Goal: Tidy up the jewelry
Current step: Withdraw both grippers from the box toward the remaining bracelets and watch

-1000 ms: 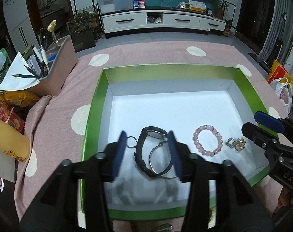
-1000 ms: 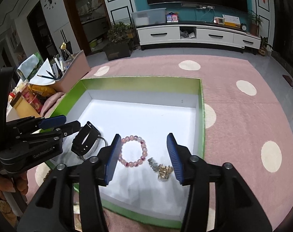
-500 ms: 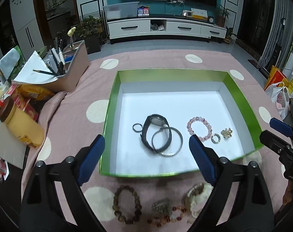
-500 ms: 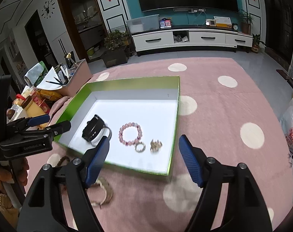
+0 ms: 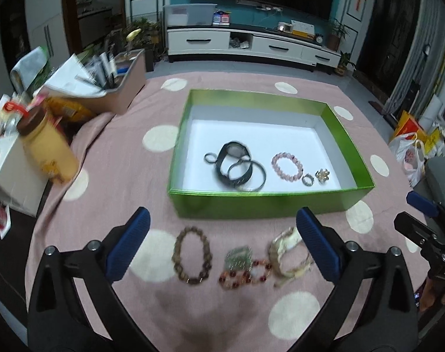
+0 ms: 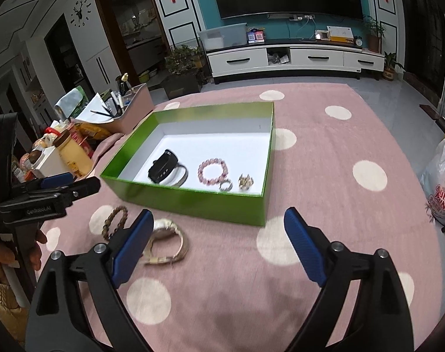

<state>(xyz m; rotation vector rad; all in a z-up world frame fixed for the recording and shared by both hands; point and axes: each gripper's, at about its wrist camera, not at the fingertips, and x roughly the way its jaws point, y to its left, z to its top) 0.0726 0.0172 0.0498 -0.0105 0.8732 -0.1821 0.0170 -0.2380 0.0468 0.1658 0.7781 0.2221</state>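
Left gripper point(image 5: 221, 242): its fingers stood wide apart and empty, hovering over the loose pieces on the pink cloth point(image 5: 117, 158).
Right gripper point(image 6: 219, 246): also spread wide, holding nothing, above bare cloth just right of the pale watch point(image 6: 166, 243).
Green box point(image 5: 260, 204): open-topped on the cloth beyond both grippers; inside lay a black band watch point(image 5: 232, 161) over a metal bangle point(image 5: 251, 179), a pink bead bracelet point(image 5: 287, 165), a small ring point(image 5: 307, 179) and a gold trinket point(image 5: 322, 174).
Still outside: a brown bead bracelet point(image 5: 192, 253), a red bead bracelet point(image 5: 243, 274) with a small greenish piece touching it, and the pale watch — all in a row just in front of the box's near wall.
Handling, judged: the bead bracelets looked light and floppy, likely to sag and roll between the pads; pinching across one side of the loop seems safest. The pale watch looked heavier and stiffer at the case — the strap beside the case seems the better hold.
Orientation: the brown bracelet lay flat as an oval, its long axis running toward the box; the pale watch lay on its side, its loop half-collapsed, its exact heading blurred.
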